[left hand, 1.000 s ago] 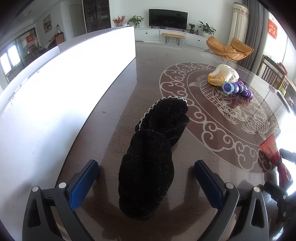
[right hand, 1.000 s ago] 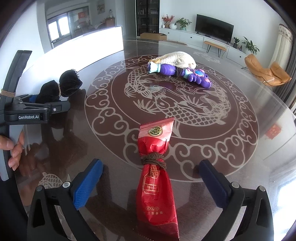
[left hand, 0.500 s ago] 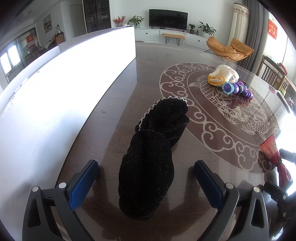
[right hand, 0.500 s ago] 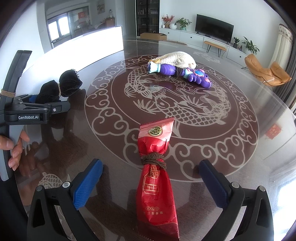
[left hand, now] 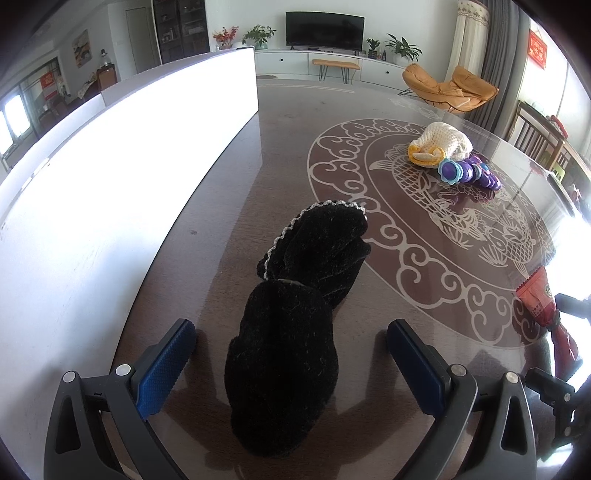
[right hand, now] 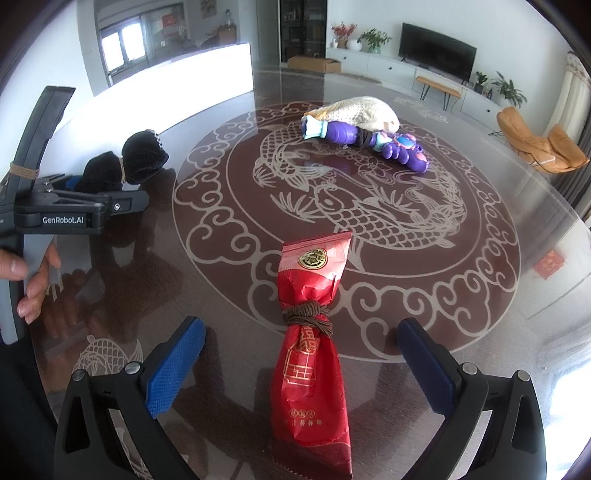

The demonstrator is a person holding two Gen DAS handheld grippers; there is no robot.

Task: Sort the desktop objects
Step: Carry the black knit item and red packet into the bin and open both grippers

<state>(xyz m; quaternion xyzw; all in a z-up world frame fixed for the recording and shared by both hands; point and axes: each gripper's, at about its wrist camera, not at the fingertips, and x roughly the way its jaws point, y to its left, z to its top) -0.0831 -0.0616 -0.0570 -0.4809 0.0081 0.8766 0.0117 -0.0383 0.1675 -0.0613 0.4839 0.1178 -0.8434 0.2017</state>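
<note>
Black sock bundle (left hand: 291,325) and red packet (right hand: 314,354) lengthwise between wide-spread jaws, pointing away.

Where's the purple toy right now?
In the right wrist view the purple toy lies at the table's far centre, against the cream knitted pouch, beyond the red packet.

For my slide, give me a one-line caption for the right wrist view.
Open right gripper straddles a red tied packet on the patterned glass table, fingers clear of it.

bright living room: wall television (left hand: 323,25), orange lounge chair (left hand: 448,86), grey curtains (left hand: 498,48).
</note>
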